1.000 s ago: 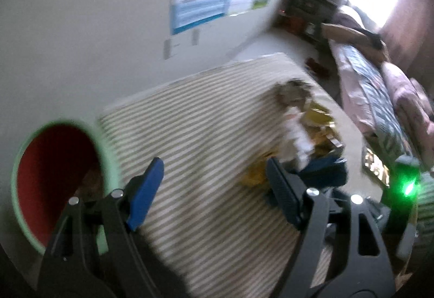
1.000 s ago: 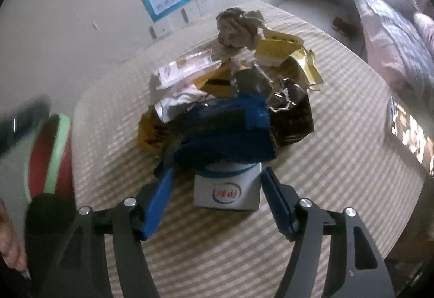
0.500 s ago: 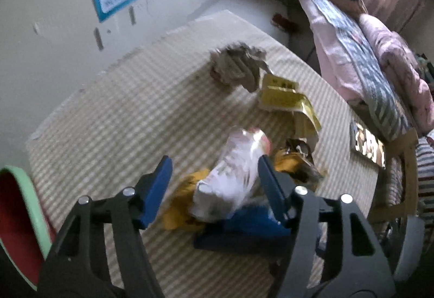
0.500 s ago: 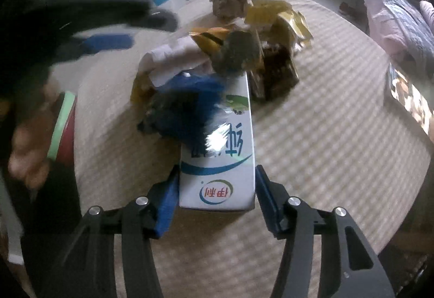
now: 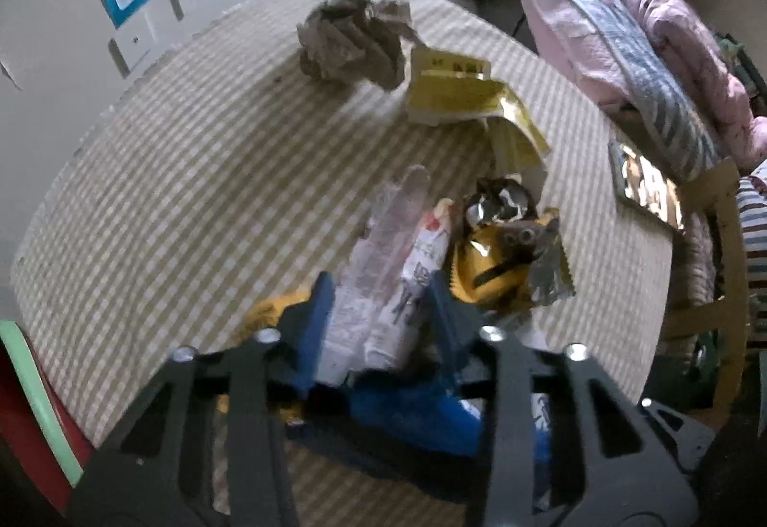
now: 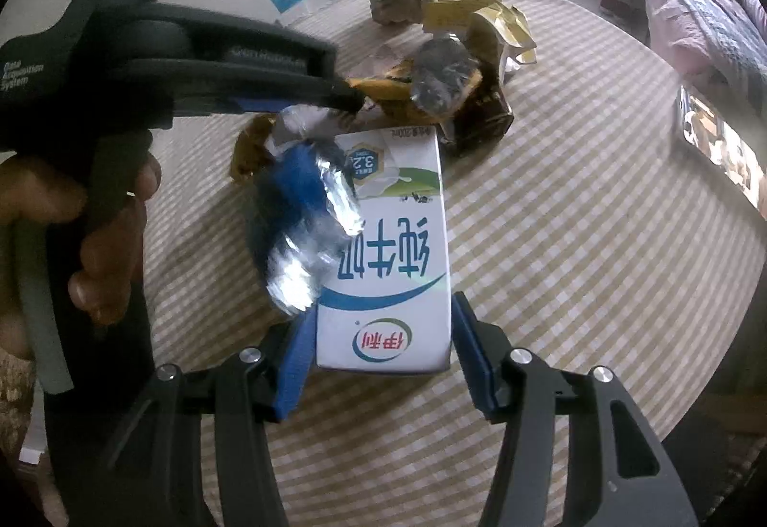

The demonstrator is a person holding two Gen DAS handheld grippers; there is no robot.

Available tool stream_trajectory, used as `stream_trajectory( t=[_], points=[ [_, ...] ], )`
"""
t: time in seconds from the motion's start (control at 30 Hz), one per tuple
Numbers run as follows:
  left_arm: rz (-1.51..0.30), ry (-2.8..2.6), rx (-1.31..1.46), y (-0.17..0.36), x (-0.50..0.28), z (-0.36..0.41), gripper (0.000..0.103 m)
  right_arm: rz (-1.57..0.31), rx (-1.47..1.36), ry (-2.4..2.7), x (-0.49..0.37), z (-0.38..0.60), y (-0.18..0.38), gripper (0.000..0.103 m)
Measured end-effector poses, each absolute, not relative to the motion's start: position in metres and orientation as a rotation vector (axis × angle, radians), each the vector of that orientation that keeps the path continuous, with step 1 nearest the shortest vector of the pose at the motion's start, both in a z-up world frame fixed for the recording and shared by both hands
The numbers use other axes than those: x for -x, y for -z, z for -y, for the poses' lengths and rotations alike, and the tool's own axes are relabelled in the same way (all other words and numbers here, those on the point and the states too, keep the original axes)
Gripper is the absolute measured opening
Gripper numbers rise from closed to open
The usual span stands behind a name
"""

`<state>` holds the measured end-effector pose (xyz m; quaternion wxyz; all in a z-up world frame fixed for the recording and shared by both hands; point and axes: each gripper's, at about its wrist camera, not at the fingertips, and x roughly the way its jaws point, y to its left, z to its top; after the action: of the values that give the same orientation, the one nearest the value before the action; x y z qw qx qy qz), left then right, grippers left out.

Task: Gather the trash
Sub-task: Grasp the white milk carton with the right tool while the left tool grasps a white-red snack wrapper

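Observation:
A pile of trash lies on a table with a checked cloth (image 5: 191, 191). My left gripper (image 5: 381, 287) points down into the pile. Its jaws are closing, and the blue pads press a crumpled white plastic wrapper (image 5: 388, 249) from both sides. In the right wrist view a hand (image 6: 110, 229) holds that left gripper (image 6: 335, 95) side-on. My right gripper (image 6: 383, 321) grips the end of a white milk carton (image 6: 393, 249) lying flat. A blue foil wrapper (image 6: 302, 210) rests against the carton's left side. The pile also holds a yellow-black wrapper (image 5: 503, 258) and a yellow packet (image 5: 460, 90).
A ball of crumpled brown paper (image 5: 350, 40) lies at the far side of the table. A red bin with a green rim (image 5: 29, 383) stands past the table's left edge. A phone (image 5: 642, 186) lies near the right edge, with a wooden chair (image 5: 719, 263) and bed (image 5: 647, 23) beyond.
My left gripper swung from beside the red bin to over the pile and closed around the white wrapper. My right gripper moved forward until the milk carton sat between its fingers.

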<state>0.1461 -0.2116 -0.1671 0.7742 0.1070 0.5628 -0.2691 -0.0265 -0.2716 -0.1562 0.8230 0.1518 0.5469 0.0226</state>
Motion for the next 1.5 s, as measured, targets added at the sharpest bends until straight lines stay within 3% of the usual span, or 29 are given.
stream_trajectory(
  t=[0.1,0.53,0.83,0.9,1.07,1.5],
  points=[
    [-1.169,0.559,-0.317,0.166,-0.142,0.215,0.05,-1.163,-0.328,-0.046,0.029,0.274,0.154,0.053],
    [-1.212,0.549,-0.256,0.168,-0.147,0.178,0.051,-1.166,-0.339,-0.038,0.032,0.276,0.154,0.053],
    [-1.231,0.574,-0.328,0.181,-0.147,0.205,0.051,-1.169,-0.34,-0.041,0.03,0.276,0.154,0.054],
    [-1.239,0.567,-0.325,0.184,-0.147,0.206,0.044,-1.168,-0.344,-0.042,0.03,0.276,0.154,0.054],
    [-1.191,0.549,-0.273,0.17,-0.143,0.195,0.036,-1.162,-0.352,-0.045,0.03,0.279,0.154,0.053],
    [-1.025,0.475,-0.047,0.102,-0.109,0.146,0.036,-1.046,-0.363,-0.024,0.039,0.281,0.115,0.052]
  ],
)
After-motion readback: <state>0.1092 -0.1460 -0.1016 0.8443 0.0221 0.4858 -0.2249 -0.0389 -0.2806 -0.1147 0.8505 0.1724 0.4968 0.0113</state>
